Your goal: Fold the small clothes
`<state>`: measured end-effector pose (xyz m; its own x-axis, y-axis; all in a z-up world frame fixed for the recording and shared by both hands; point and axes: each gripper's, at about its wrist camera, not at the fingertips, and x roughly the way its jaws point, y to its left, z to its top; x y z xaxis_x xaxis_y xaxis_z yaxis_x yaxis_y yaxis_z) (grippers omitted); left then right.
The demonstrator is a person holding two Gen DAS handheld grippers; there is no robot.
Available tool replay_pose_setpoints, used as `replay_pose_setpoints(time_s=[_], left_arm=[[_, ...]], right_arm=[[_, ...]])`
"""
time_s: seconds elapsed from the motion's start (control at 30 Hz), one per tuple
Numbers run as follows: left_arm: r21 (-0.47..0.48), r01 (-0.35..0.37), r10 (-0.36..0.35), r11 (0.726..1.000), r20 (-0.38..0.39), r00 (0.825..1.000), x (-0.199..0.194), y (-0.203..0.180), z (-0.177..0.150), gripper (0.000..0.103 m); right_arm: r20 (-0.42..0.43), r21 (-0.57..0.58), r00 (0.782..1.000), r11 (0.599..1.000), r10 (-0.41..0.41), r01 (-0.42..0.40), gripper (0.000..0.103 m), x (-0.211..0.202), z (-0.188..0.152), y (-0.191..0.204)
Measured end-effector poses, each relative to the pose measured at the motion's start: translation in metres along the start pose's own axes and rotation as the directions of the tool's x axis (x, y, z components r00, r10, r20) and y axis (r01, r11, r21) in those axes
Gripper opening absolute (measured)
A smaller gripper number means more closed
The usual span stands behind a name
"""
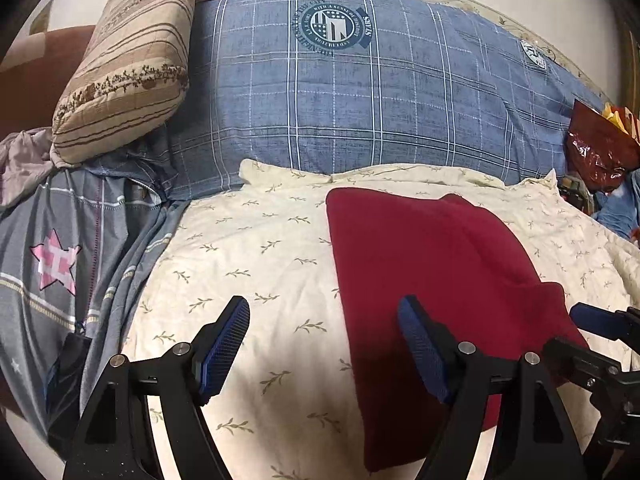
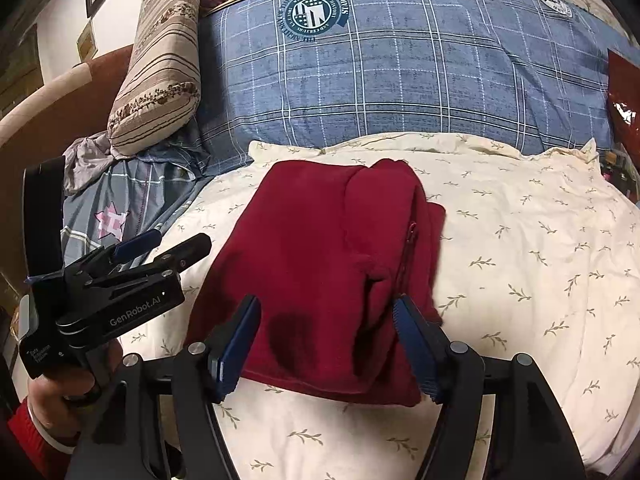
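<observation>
A dark red garment lies folded into a thick rectangle on a cream leaf-print sheet; in the right wrist view the garment shows a zip along its right side. My left gripper is open and empty above the sheet, at the garment's left edge. My right gripper is open and empty, hovering over the garment's near end. The left gripper also shows in the right wrist view, held in a hand to the garment's left. The right gripper's blue finger shows at the right of the left wrist view.
A blue plaid pillow lies behind the sheet, with a striped beige cushion leaning at its left. A grey star-print cloth lies at the left. A shiny red bag sits at the right.
</observation>
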<state>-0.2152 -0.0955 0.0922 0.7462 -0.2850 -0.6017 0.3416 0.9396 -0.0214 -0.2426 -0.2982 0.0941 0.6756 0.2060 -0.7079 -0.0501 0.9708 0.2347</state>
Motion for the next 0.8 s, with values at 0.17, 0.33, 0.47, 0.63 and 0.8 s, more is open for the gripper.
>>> replay_pose_setpoints(time_s=[0.17,0.33,0.47,0.63,0.8], left_arm=[[0.013,-0.018,0.017,1.0,0.019,1.0,-0.005,0.002,-0.001,0.076],[0.026,-0.018,0.017,1.0,0.024,1.0,-0.007,0.001,-0.001,0.076],[0.022,-0.006,0.005,1.0,0.042,0.999,-0.011,0.003,-0.001,0.076],[0.021,-0.01,0.009,1.0,0.041,0.999,-0.011,0.005,-0.001,0.076],[0.027,-0.016,0.015,1.0,0.037,0.999,-0.008,0.004,-0.001,0.076]], right_arm=[[0.003,-0.013,1.0,1.0,0.002,-0.002,0.072,-0.001,0.002,0.006],[0.018,0.006,1.0,1.0,0.006,-0.006,0.075,-0.001,0.005,0.006],[0.021,0.005,1.0,1.0,-0.01,0.01,0.075,0.001,0.005,0.006],[0.024,-0.004,0.999,1.0,-0.03,0.03,0.076,0.005,0.007,0.006],[0.019,0.003,0.999,1.0,-0.029,0.029,0.077,0.009,0.008,0.003]])
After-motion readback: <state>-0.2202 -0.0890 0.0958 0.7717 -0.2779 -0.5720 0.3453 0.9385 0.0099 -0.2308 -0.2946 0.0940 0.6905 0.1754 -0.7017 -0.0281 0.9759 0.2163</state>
